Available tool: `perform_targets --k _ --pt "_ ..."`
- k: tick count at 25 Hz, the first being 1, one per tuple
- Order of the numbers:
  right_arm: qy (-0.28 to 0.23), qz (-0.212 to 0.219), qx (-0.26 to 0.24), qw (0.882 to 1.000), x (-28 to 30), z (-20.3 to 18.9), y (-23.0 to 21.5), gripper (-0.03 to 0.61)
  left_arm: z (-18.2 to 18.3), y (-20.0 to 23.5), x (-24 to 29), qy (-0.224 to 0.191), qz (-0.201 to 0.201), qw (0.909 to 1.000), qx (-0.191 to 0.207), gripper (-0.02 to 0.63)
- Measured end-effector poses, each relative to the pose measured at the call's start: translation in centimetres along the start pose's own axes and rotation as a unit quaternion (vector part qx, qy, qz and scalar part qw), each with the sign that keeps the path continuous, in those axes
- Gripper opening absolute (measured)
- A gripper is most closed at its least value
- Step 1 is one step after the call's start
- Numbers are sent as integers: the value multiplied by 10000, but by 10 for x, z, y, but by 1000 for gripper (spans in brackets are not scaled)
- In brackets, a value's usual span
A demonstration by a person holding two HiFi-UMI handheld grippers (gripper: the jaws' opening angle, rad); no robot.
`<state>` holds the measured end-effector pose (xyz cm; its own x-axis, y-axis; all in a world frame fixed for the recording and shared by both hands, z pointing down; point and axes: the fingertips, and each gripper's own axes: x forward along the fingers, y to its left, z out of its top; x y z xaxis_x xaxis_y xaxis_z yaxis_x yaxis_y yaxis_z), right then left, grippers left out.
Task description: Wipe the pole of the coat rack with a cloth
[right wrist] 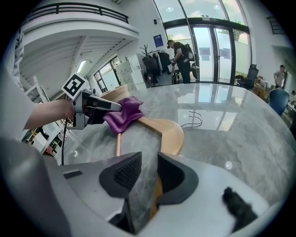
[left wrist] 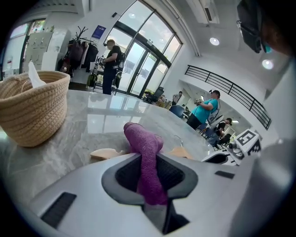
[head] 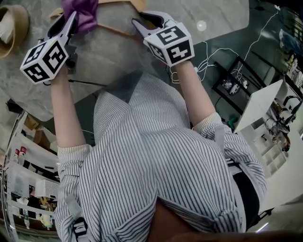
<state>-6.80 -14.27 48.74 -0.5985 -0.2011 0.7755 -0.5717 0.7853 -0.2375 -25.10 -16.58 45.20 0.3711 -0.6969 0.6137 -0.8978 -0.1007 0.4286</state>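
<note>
Got purple cloth [head: 85, 12] clamped in left gripper [left wrist: 148, 173], upper left, sitting on the hanger [right wrist: 169, 132]; got jaws apart on right gripper [right wrist: 143, 173], down the bar's [right wrist: 117, 143] length.

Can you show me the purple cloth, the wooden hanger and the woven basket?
purple cloth [left wrist: 147, 162], left gripper view, on the fold pinched between the fingers [left wrist: 177, 174]
wooden hanger [right wrist: 170, 134], right gripper view, on its broad curved shoulder
woven basket [left wrist: 32, 109], left gripper view, on its side wall
</note>
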Motion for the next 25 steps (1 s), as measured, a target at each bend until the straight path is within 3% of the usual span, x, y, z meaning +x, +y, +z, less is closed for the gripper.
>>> perform_targets --k 17,25 --pt "-232 -80 131 9996 1 0 -3 110 -3 36 -25 -191 505 9984 -161 91" --pt "-284 -96 161 9994 -4 -2 -5 123 -1 49 -39 -269 933 9951 204 91"
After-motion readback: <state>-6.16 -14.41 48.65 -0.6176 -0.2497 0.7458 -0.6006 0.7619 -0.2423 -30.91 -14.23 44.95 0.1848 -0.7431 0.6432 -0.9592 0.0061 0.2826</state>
